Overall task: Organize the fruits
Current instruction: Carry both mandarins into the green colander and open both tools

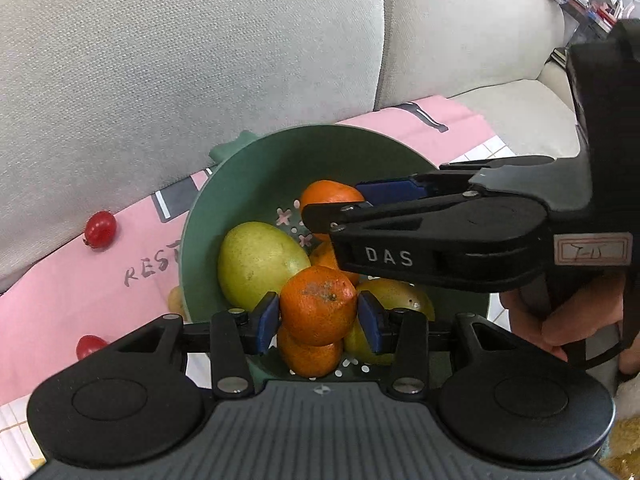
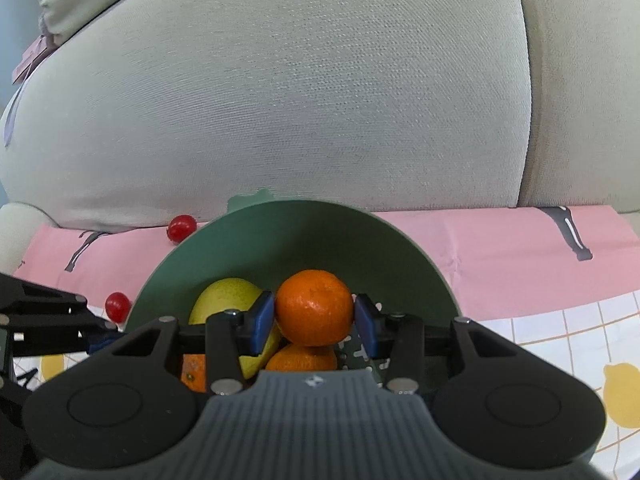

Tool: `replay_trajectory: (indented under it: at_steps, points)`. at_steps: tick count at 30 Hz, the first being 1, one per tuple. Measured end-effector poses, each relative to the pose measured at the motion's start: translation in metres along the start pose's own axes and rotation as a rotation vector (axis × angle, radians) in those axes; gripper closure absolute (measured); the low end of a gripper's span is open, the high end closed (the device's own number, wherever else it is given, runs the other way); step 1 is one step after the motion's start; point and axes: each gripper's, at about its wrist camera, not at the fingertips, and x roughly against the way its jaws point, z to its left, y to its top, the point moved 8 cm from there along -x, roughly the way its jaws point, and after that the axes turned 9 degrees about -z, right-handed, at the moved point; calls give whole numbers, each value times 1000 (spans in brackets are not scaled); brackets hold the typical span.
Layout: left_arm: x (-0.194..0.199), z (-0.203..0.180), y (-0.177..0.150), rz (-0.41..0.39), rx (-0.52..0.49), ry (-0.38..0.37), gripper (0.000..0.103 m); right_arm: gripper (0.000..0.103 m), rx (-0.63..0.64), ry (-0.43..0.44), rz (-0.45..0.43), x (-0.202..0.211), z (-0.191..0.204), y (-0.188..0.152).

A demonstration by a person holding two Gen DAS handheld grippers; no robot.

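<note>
A green colander bowl (image 1: 256, 168) holds several oranges and yellow-green fruits (image 1: 256, 264). My left gripper (image 1: 318, 316) is shut on an orange (image 1: 318, 304) just above the pile at the bowl's near side. My right gripper (image 2: 314, 316) is shut on another orange (image 2: 314, 306) over the same bowl (image 2: 280, 232). In the left wrist view the right gripper (image 1: 420, 216) reaches in from the right, with its orange (image 1: 328, 196) between the pads. A yellow-green fruit (image 2: 228, 296) lies left of it.
Two small red fruits (image 1: 100, 229) (image 1: 90, 346) lie on the pink cloth (image 1: 80, 280) left of the bowl; they also show in the right wrist view (image 2: 182, 228) (image 2: 117, 306). A grey sofa back (image 2: 280, 100) rises behind. A tiled cloth with lemon prints (image 2: 580, 352) lies at right.
</note>
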Motion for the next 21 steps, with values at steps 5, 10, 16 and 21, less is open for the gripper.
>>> replay_trajectory:
  at_steps: [5, 10, 16, 21]
  points:
    - [-4, -2, -5, 10, 0, -4, 53, 61, 4, 2, 5, 3, 0, 0]
    - [0, -1, -7, 10, 6, 0, 50, 61, 6, 3, 9, 7, 2, -2]
    - [16, 0, -5, -28, 4, 7, 41, 52, 14, 0, -12, 21, 7, 6]
    - [39, 1, -1, -82, 5, 19, 37, 40, 29, -7, -43, 37, 21, 8]
